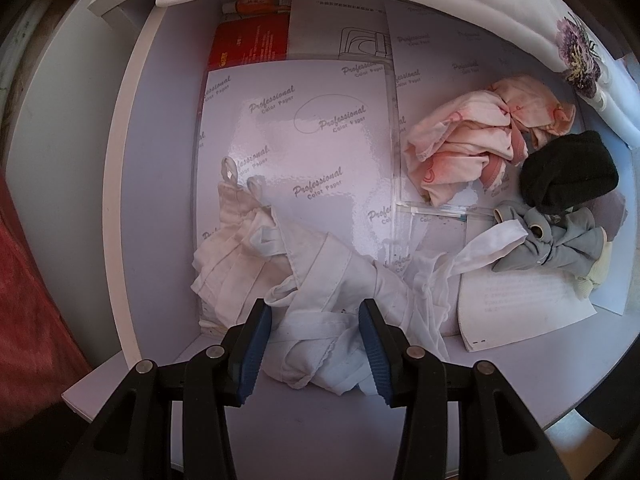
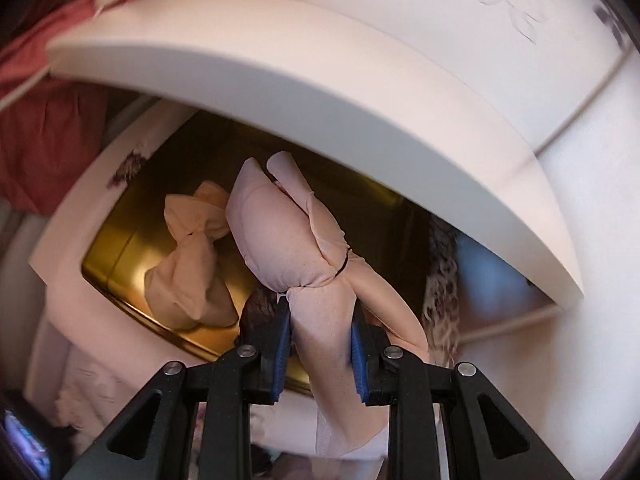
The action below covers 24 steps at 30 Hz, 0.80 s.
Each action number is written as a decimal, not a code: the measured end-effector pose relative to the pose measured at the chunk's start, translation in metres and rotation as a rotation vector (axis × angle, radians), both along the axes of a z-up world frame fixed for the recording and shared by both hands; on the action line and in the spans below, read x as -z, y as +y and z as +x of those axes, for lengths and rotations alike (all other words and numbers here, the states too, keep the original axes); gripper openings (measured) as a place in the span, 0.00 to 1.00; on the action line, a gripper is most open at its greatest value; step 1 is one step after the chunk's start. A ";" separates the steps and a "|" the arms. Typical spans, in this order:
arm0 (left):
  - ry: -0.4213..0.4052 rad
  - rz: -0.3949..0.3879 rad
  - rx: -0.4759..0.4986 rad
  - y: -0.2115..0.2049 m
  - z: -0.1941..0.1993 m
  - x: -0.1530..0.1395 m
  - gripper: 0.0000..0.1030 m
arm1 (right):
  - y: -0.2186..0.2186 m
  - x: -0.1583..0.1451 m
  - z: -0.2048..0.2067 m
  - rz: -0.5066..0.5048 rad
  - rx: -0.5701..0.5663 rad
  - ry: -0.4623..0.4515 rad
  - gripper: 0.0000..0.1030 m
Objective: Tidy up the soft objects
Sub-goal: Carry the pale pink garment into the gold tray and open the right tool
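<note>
left gripper [image 1: 316, 344] pointed straight down into a white drawer [image 1: 120, 184], jaws partly open on either side of a crumpled white garment [image 1: 320, 280]; whether the pads pressed it could not be told. the garment lay at the near edge, on sheets of printed paper [image 1: 312, 120]. a pink bundle [image 1: 480, 140], a black sock [image 1: 568, 172] and a grey knotted piece [image 1: 560, 244] sat well to its right.

right gripper [image 2: 320, 340] was clamped narrowly on a knotted beige stocking [image 2: 288, 232], held over a gold-lined white box [image 2: 120, 264]. a second knotted stocking [image 2: 192, 264] lay inside the box.
</note>
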State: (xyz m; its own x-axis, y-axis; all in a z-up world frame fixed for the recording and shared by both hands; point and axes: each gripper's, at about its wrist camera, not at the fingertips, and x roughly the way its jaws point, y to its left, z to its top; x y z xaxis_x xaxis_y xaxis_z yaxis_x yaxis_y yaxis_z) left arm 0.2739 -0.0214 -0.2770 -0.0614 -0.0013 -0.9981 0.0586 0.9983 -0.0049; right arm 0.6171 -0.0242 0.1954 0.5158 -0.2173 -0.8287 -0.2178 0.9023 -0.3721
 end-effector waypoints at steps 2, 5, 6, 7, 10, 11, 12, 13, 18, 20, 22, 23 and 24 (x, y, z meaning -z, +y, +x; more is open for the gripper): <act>-0.001 -0.001 -0.002 0.001 0.000 0.000 0.44 | 0.000 0.005 0.008 -0.032 0.001 -0.026 0.26; 0.000 -0.003 -0.002 0.001 -0.001 0.000 0.44 | -0.006 0.011 0.023 -0.094 0.031 -0.050 0.26; 0.001 -0.005 -0.003 0.001 -0.001 0.000 0.44 | -0.009 0.012 0.029 -0.113 0.044 -0.057 0.26; 0.002 -0.005 -0.005 0.001 -0.001 0.000 0.44 | -0.013 0.014 0.035 -0.115 0.056 -0.056 0.26; 0.005 -0.007 -0.005 0.001 0.000 0.001 0.44 | -0.022 0.023 0.046 -0.114 0.069 -0.027 0.28; 0.006 -0.007 -0.005 0.001 0.001 0.001 0.44 | -0.022 0.027 0.047 -0.116 0.062 -0.013 0.30; 0.006 -0.007 -0.004 0.001 0.001 0.001 0.44 | -0.023 0.031 0.048 -0.113 0.056 0.004 0.30; 0.006 -0.007 -0.004 0.001 0.001 0.001 0.44 | -0.024 0.034 0.047 -0.100 0.053 0.020 0.31; 0.006 -0.008 -0.006 0.002 0.001 0.001 0.44 | -0.027 0.033 0.043 -0.015 0.056 0.050 0.38; 0.005 -0.009 -0.006 0.001 0.002 0.001 0.44 | -0.027 0.032 0.039 -0.009 0.047 0.053 0.39; 0.003 -0.008 -0.004 0.001 0.001 0.001 0.44 | -0.032 0.030 0.039 0.008 0.048 0.067 0.39; 0.003 -0.009 -0.003 0.001 0.001 0.001 0.44 | -0.034 0.031 0.038 0.016 0.049 0.070 0.40; 0.003 -0.009 -0.003 0.001 0.001 0.001 0.44 | -0.034 0.033 0.036 0.019 0.048 0.074 0.40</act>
State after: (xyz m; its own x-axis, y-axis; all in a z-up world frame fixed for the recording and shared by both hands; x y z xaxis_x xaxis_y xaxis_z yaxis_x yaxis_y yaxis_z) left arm 0.2753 -0.0203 -0.2781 -0.0641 -0.0105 -0.9979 0.0554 0.9984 -0.0140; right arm 0.6531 -0.0583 0.1624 0.4422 -0.2244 -0.8684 -0.1999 0.9192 -0.3394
